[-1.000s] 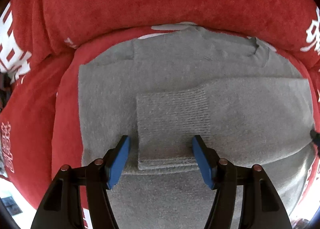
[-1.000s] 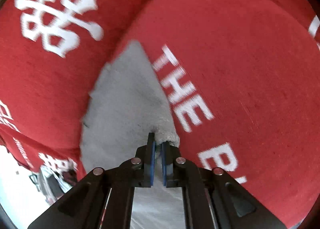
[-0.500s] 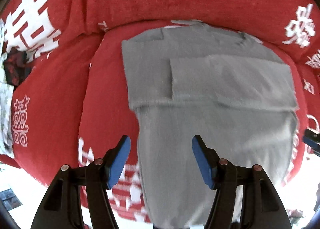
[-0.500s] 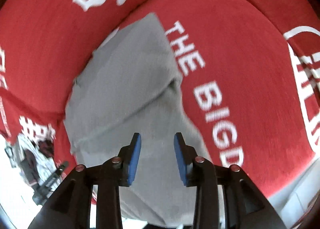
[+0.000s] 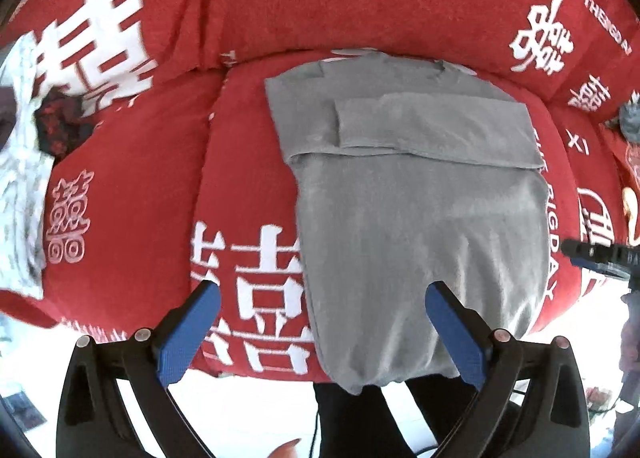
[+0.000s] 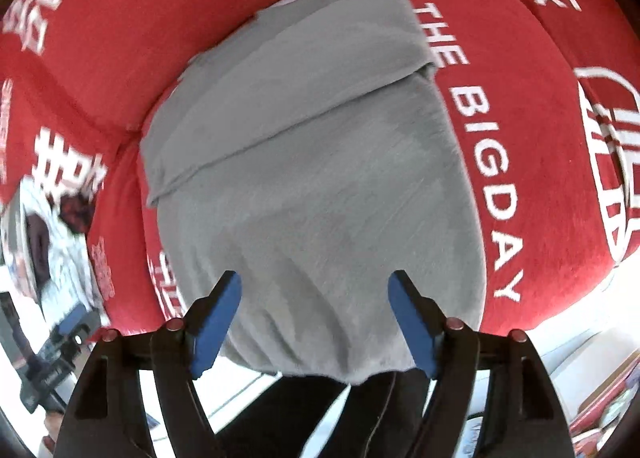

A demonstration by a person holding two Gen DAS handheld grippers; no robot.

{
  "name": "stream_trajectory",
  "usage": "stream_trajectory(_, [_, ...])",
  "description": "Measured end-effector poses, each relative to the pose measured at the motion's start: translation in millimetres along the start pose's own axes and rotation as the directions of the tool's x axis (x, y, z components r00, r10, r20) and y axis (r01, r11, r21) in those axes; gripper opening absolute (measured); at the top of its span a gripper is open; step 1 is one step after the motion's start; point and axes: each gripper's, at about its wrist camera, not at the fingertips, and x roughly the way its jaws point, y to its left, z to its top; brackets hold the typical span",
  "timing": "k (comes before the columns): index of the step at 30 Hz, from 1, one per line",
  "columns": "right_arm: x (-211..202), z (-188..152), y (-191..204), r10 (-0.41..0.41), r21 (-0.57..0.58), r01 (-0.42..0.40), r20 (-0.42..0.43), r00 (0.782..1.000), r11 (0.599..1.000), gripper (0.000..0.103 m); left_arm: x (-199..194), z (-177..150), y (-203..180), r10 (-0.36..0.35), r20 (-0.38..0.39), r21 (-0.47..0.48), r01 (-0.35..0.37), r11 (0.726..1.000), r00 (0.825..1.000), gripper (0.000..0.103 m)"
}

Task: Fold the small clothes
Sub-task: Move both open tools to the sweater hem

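A grey knit sweater point(image 5: 420, 218) lies flat on a red sofa seat, its hem hanging over the front edge; it also shows in the right wrist view point(image 6: 312, 162). Both sleeves are folded across its chest, the top one point(image 5: 436, 126) lying crosswise. My left gripper point(image 5: 322, 294) is open and empty, above the sweater's lower left edge. My right gripper point(image 6: 314, 282) is open and empty, above the sweater's hem. The right gripper's tip shows at the right edge of the left wrist view point(image 5: 592, 254).
The red sofa cover point(image 5: 132, 194) has white printed characters and the words "THE BIG DAY" point(image 6: 484, 162). A pile of white and dark patterned clothes point(image 5: 24, 130) lies at the far left of the seat. Pale floor point(image 5: 248, 410) lies below the front edge.
My right gripper opened and let go of the sleeve fold. Both grippers pulled back toward the sofa's front edge, so the whole sweater now shows. The right jaws opened wider.
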Motion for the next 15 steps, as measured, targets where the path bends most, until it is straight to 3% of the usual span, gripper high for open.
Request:
stream_trajectory(3, [-8,-12,16,-0.026,-0.071,0.026,0.003,1.000,0.997,0.079,-4,-5,5,-0.022,-0.019,-0.022,0.021,1.000,1.000,0.102])
stream_trajectory(6, [-14,-22,22,-0.064,-0.100,0.065,0.013,0.998,0.993,0.079,-3,-10,1,-0.003,-0.051,0.030,0.005,1.000,0.999,0.102])
stream_trajectory(15, [-12,-38,20,-0.022,0.015,0.022,0.017,1.000,1.000,0.079,-16,-22,-7,0.012,-0.055,0.099,-0.006,0.995,0.998,0.102])
